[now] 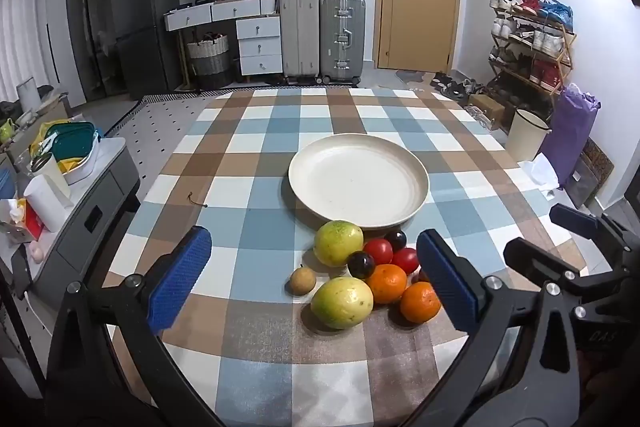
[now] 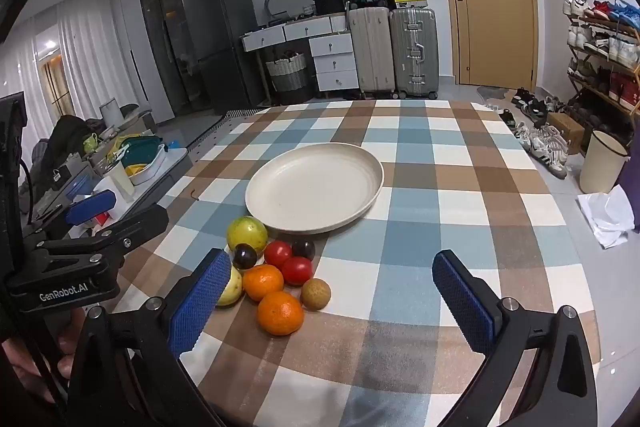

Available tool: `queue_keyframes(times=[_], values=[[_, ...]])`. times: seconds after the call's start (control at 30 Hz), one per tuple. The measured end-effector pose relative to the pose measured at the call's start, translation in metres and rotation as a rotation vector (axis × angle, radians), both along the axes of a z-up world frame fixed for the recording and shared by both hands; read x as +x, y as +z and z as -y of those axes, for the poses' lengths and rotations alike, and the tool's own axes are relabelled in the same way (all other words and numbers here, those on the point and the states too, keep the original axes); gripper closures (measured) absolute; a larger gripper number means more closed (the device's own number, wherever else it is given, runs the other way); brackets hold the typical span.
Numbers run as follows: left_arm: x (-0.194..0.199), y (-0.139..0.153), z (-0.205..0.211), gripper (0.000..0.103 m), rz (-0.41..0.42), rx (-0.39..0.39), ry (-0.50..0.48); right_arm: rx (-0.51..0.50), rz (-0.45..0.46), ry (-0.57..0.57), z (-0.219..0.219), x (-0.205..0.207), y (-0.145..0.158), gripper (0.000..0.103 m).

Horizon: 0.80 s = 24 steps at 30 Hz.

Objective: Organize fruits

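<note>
A cream plate [image 1: 416, 173] [image 2: 372, 167] lies empty on the checked tablecloth. Just in front of it sits a cluster of fruit: two yellow-green fruits [image 1: 338, 242] [image 1: 342, 302], two oranges [image 1: 386, 282] [image 1: 420, 301], two red tomatoes [image 1: 378, 251], two dark plums [image 1: 361, 264] and a small brown fruit [image 1: 302, 280]. The right wrist view shows the same cluster, with an orange [image 2: 280, 312] nearest. My left gripper [image 1: 312, 283] is open above the cluster. My right gripper [image 2: 328, 303] is open, with the fruit at its left finger. Both are empty.
A side cabinet [image 1: 92, 195] with cups and bowls stands left of the table. Suitcases [image 1: 320, 35], drawers and a door are at the back. A shoe rack [image 1: 532, 39], a cream bin [image 1: 526, 141] and a purple bag stand at the right.
</note>
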<state>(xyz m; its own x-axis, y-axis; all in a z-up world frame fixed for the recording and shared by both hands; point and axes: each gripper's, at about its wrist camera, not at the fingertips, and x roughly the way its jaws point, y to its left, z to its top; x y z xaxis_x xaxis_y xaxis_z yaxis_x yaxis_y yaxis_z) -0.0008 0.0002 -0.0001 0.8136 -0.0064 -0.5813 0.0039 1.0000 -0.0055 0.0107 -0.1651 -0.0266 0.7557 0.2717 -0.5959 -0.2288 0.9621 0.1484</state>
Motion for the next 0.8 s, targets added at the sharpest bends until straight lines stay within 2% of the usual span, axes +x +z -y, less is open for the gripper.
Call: queue_keyframes(times=[0.1, 0.23, 0.8], values=[[-0.0038, 0.0008, -0.0035, 0.001, 0.007, -0.021, 0.003, 0.002, 0.002, 0.001, 0.0000, 0.0000, -0.0003, 0.000], [-0.0043, -0.0029, -0.0023, 0.001, -0.001, 0.002, 0.002, 0.001, 0.010, 0.001, -0.0004, -0.0005, -0.0002, 0.000], [-0.0019, -0.0005, -0.0007, 0.001, -0.017, 0.001, -0.002, 0.016, 0.026, 0.012, -0.0003, -0.0039, 0.0069, 0.000]])
